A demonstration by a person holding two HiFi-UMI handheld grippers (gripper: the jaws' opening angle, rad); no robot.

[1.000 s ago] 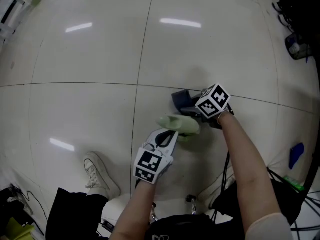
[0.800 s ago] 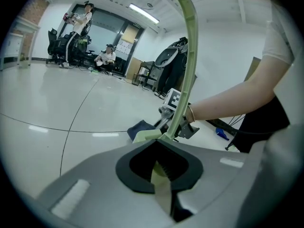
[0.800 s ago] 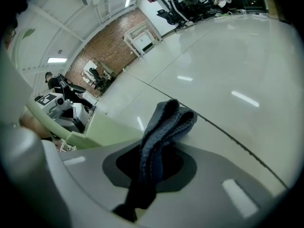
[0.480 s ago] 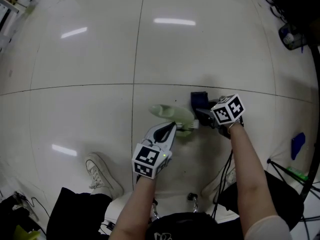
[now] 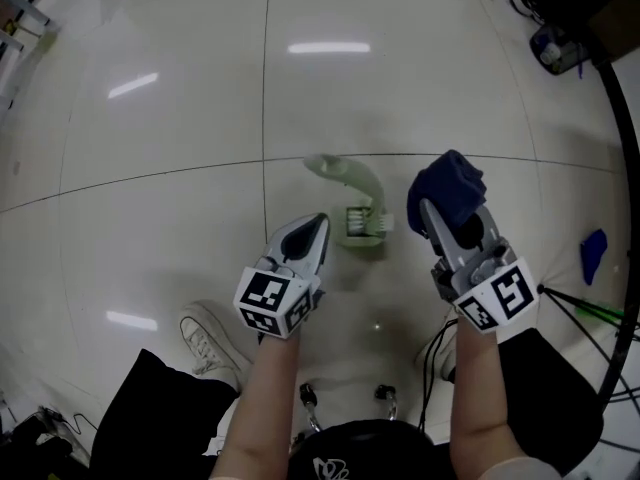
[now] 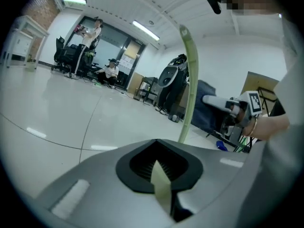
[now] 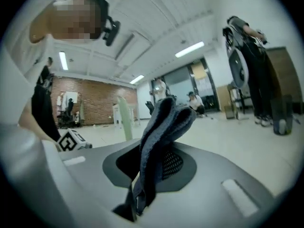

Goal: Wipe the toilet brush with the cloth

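Over the tiled floor [image 5: 150, 118], far left first: the left gripper [image 5: 311, 232] has its jaws pressed tight on the thin end of the pale green brush [image 5: 358, 206]. In its own view the handle rises straight out ahead. The brush sits dead centre between the 2 grippers, white bristles facing the right gripper, and as far as I can tell it is held up off the floor.

Then a gap, and on the right the dark blue cloth [image 5: 447, 190], bunched up and pinched in the right gripper [image 5: 452, 230], whose jaws are closed on its folds.

Cloth and brush are near but apart, so nothing is being wiped right now. My read: a wiping pass is being lined up. Next, the cloth has to come left onto the brush and slide along it, while the left gripper holds the handle steady.
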